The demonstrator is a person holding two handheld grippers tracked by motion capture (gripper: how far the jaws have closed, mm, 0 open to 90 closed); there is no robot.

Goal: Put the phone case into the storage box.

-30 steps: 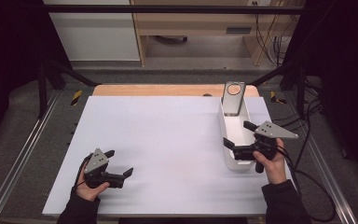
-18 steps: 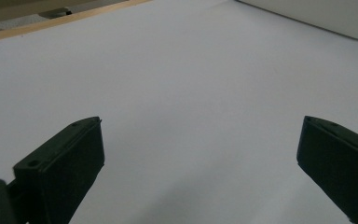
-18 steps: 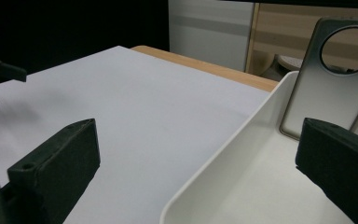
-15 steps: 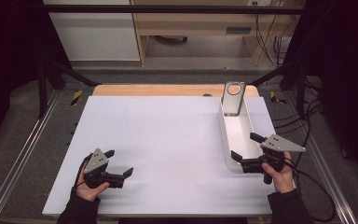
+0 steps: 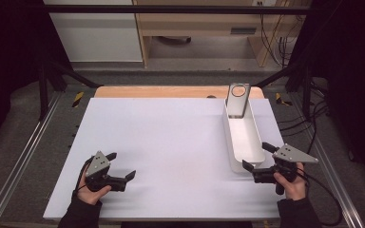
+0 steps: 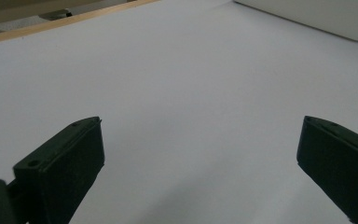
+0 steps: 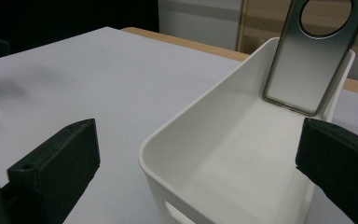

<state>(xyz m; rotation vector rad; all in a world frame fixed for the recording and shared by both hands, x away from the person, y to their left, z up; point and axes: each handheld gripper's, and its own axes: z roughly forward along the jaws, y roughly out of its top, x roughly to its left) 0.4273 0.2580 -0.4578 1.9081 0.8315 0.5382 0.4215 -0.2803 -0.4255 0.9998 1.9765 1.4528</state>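
Note:
A long white bin (image 5: pixel 243 137) lies lengthwise on the right side of the white table (image 5: pixel 161 142). A grey metal plate with a round hole (image 5: pixel 237 99) leans upright at the bin's far end, seen too as the plate (image 7: pixel 314 56) in the right gripper view above the bin (image 7: pixel 242 140). My right gripper (image 5: pixel 255 157) stands open just in front of the bin's near end, holding nothing. My left gripper (image 5: pixel 121 166) rests open at the near left of the table, nothing between its jaws. A corner of the bin (image 6: pixel 317 16) is visible far off in the left gripper view.
A wooden strip (image 5: pixel 171 91) runs along the table's far edge. Black frame bars (image 5: pixel 52 71) and metal rails (image 5: pixel 19 166) flank the table. Cables (image 5: pixel 313 123) hang at the right. A cabinet and a wooden shelf (image 5: pixel 195 28) stand behind.
My right gripper has drawn back toward me, from over the bin's near part to just in front of its near end. The left gripper has stayed put.

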